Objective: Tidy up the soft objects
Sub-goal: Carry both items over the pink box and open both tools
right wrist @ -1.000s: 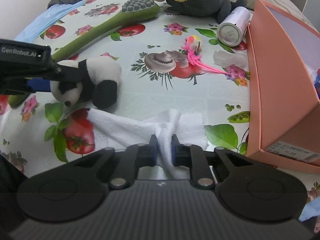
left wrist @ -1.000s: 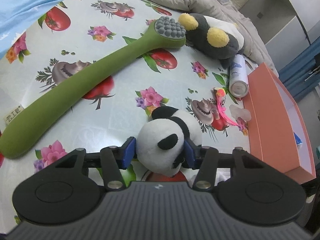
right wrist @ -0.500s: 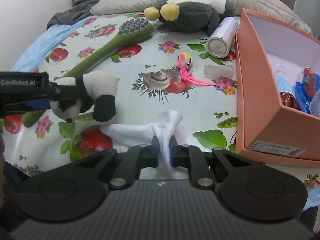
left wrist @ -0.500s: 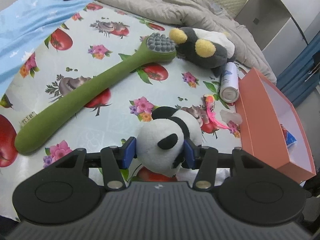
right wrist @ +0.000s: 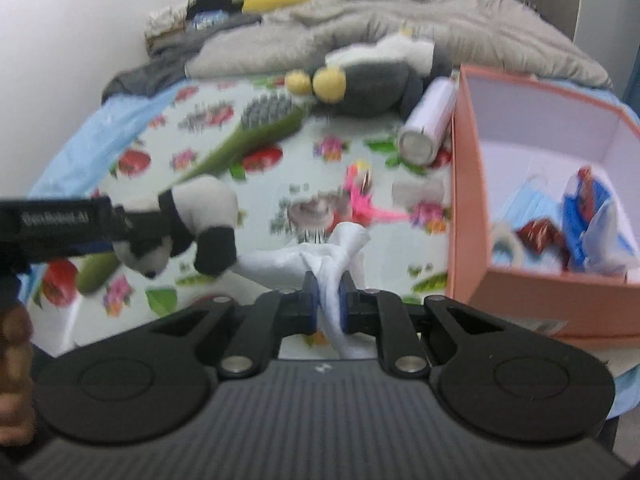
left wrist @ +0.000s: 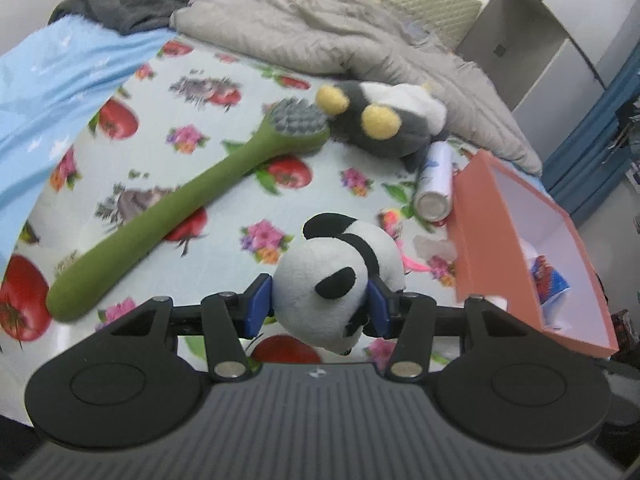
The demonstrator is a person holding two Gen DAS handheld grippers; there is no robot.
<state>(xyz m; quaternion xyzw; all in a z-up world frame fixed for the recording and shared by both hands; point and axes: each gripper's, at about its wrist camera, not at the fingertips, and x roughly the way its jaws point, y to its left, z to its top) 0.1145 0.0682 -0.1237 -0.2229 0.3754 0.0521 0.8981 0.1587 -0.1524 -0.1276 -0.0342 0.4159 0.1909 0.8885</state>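
My left gripper [left wrist: 318, 306] is shut on a small panda plush [left wrist: 340, 280], lifted clear of the fruit-print cloth [left wrist: 224, 184]. The same panda [right wrist: 188, 220] hangs from that gripper at the left of the right wrist view. My right gripper [right wrist: 328, 304] is shut on a bunched white cloth [right wrist: 320, 256], raised off the surface with its ends drooping. An open salmon box [right wrist: 520, 288] stands to the right, with a mask and wrappers inside; the box [left wrist: 488, 232] also shows in the left wrist view.
A long green massage brush [left wrist: 180, 212] lies diagonally on the cloth. A dark plush with yellow eyes [left wrist: 384, 124] and a spray can [left wrist: 434, 182] lie at the back. A pink feather toy [right wrist: 364, 200] sits mid-cloth. Grey bedding [left wrist: 320, 36] and a blue sheet [left wrist: 48, 80] border it.
Both grippers have risen, carrying the panda and the white cloth up off the surface; the scene looks farther away and more of the box's inside shows.
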